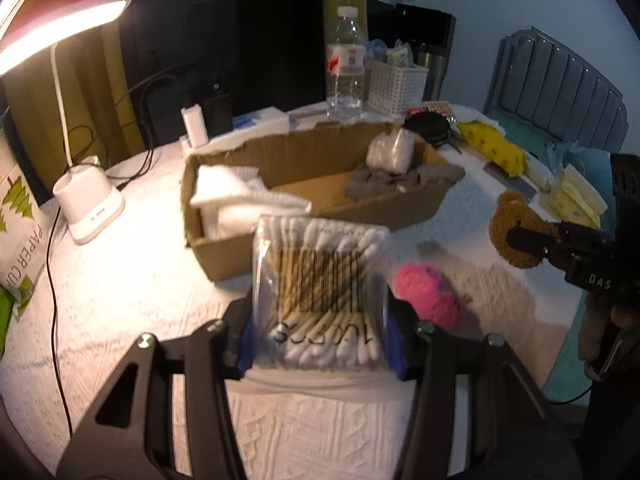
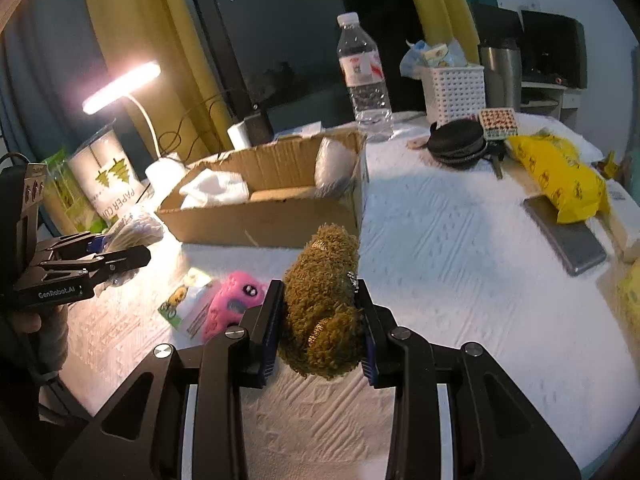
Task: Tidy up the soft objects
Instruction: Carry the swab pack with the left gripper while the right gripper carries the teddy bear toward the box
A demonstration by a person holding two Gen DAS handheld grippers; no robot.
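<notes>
My left gripper (image 1: 320,320) is shut on a clear pack of cotton swabs (image 1: 320,284) and holds it above the table, short of the cardboard box (image 1: 280,216). It also shows in the right wrist view (image 2: 132,248). My right gripper (image 2: 320,312) is shut on a brown fuzzy plush toy (image 2: 324,300), also visible in the left wrist view (image 1: 516,232). A pink plush toy (image 1: 428,292) (image 2: 232,304) lies on the white table cover between the grippers. The box (image 2: 260,216) holds white cloth (image 1: 236,192), a grey cloth (image 1: 384,180) and a bag of cotton (image 1: 390,152).
A lit desk lamp (image 1: 88,208) stands at the left by a paper cup pack (image 1: 20,232). Behind the box are a water bottle (image 2: 362,76) and a white basket (image 2: 454,92). A yellow bag (image 2: 560,180), a phone (image 2: 566,234) and a black pouch (image 2: 458,142) lie at the right.
</notes>
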